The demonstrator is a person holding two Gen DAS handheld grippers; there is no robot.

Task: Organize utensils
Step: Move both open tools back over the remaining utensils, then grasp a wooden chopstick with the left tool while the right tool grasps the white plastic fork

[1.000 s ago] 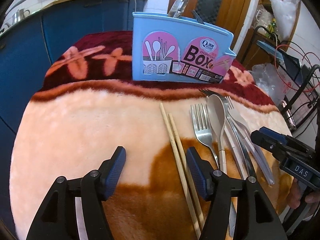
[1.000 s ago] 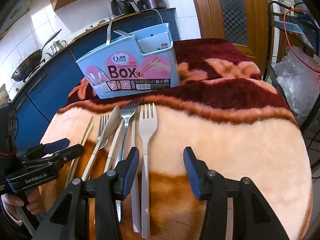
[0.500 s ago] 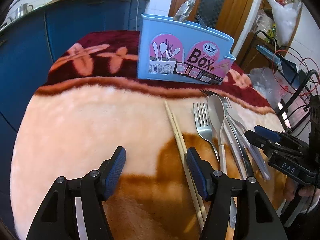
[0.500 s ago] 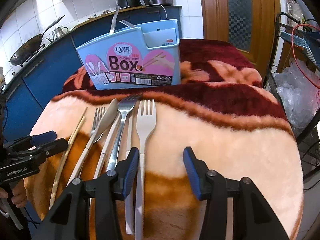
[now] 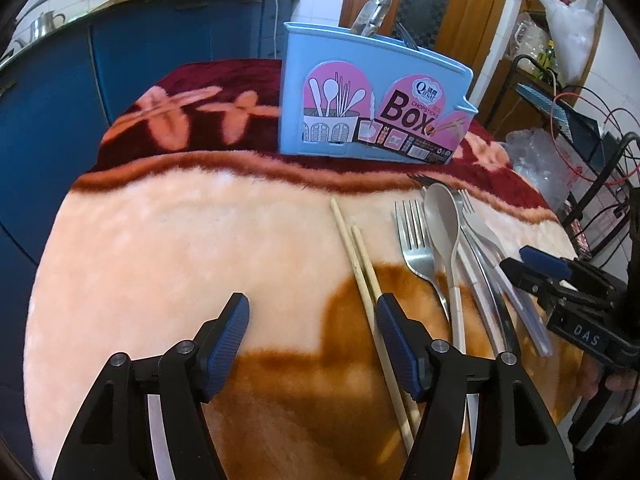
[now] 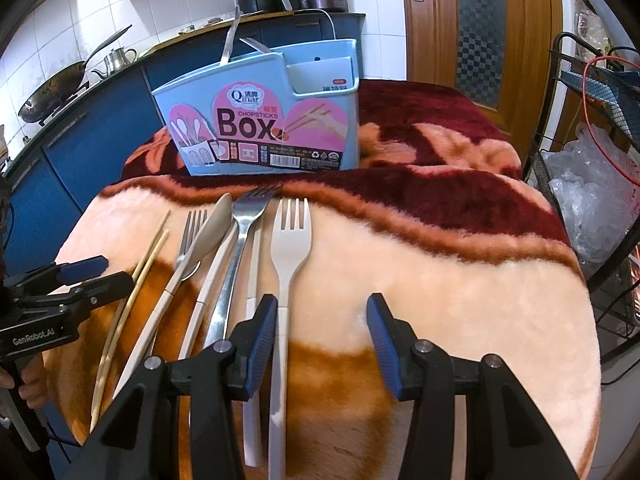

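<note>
My left gripper (image 5: 312, 312) hangs spread over the blanket (image 5: 160, 248), its jaws just widened, holding nothing; the chopsticks (image 5: 362, 264) lie by its right finger. My right gripper (image 6: 322, 316) is spread and empty, the white fork (image 6: 289, 248) beside its left finger. The box (image 6: 260, 120) stands upper centre.

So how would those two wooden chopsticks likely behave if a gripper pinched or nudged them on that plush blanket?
The chopsticks look thin, so probably light and fairly stiff. Lying loose and unevenly side by side, they may separate when nudged. The plush blanket should limit rolling, though its pile could make it harder to get fingers under them.
</note>
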